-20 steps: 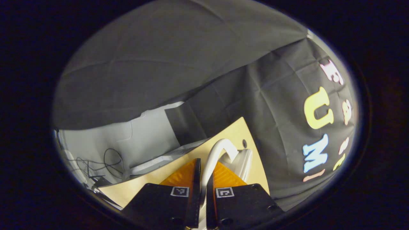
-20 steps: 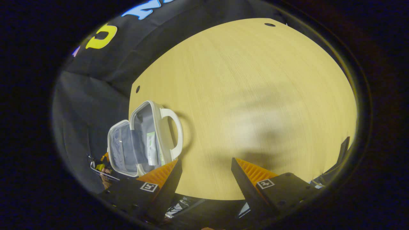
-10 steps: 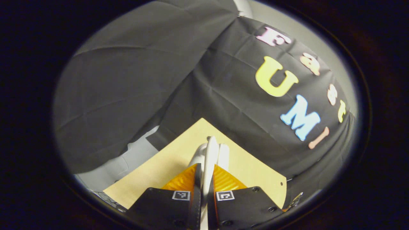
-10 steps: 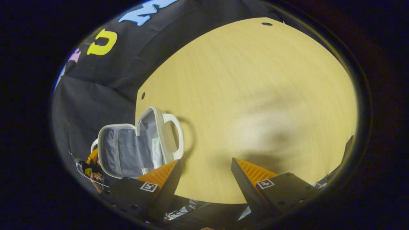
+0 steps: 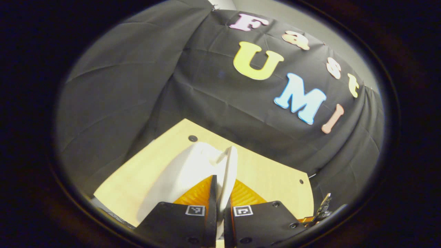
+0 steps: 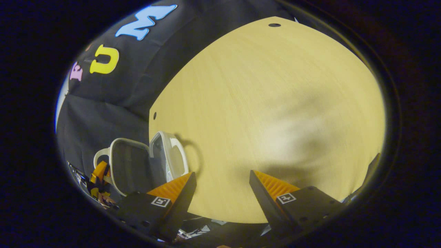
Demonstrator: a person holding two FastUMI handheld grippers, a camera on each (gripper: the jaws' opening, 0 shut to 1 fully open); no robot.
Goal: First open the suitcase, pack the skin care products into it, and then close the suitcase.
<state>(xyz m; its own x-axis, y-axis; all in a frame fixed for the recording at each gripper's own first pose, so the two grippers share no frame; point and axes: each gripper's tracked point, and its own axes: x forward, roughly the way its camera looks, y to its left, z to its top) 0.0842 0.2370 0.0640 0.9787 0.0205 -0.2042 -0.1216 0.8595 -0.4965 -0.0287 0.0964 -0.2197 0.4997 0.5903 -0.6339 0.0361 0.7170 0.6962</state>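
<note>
Jaws of the left gripper (image 5: 219, 193) pinch the suitcase (image 6: 137, 162) lid's handle; right gripper (image 6: 222, 187) spread over the worktop (image 6: 268, 113).

You are working in a recording booth, not a home: black cloth walls (image 5: 144, 79) hang around a bare pale wooden surface (image 6: 275, 113) with small round holes (image 6: 274, 24) near its corners.

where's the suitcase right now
In the right gripper view the suitcase sits at the table's left edge, half open, beside the right hand-held gripper.
</note>
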